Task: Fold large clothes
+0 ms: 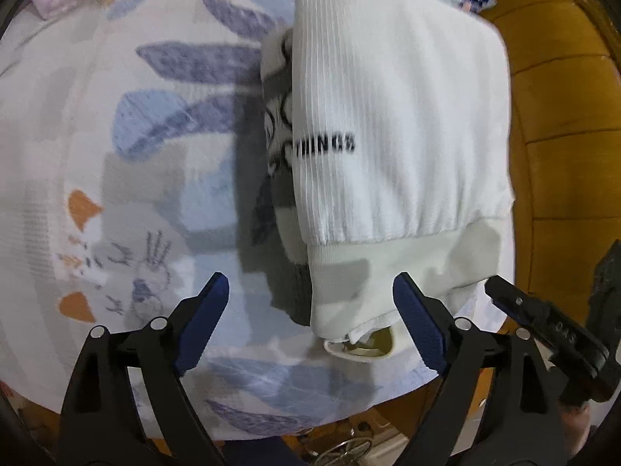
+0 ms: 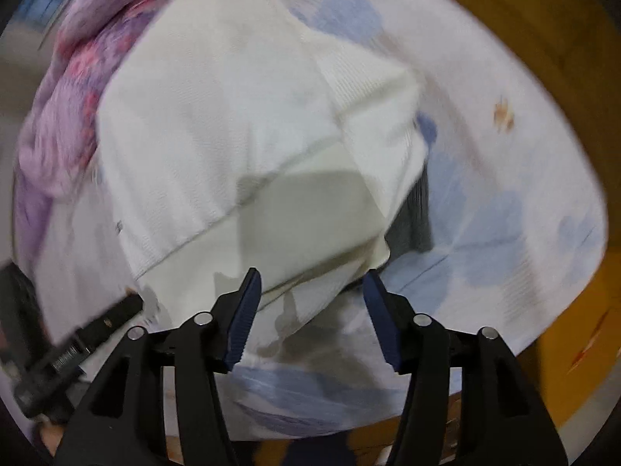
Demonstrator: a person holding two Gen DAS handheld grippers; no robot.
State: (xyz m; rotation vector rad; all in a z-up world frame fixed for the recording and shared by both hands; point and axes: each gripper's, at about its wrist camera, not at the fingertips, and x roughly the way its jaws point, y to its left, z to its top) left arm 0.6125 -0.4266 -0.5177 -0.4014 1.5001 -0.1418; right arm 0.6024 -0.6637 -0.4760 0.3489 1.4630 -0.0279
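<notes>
1. White ribbed sweater (image 1: 396, 124) is lying folded on the patterned bedsheet (image 1: 116, 147), black lettering showing on its front.
2. Grey-and-white printed layer (image 1: 277, 116) is sticking out along the sweater's left edge.
3. Left gripper (image 1: 310, 326) is hovering at the sweater's near hem, jaws standing wide apart, gripping nothing.
4. Second gripper (image 1: 543, 322) is showing right of the sweater's hem.
5. Orange wood (image 1: 562, 89) is lying right of the sweater.
</notes>
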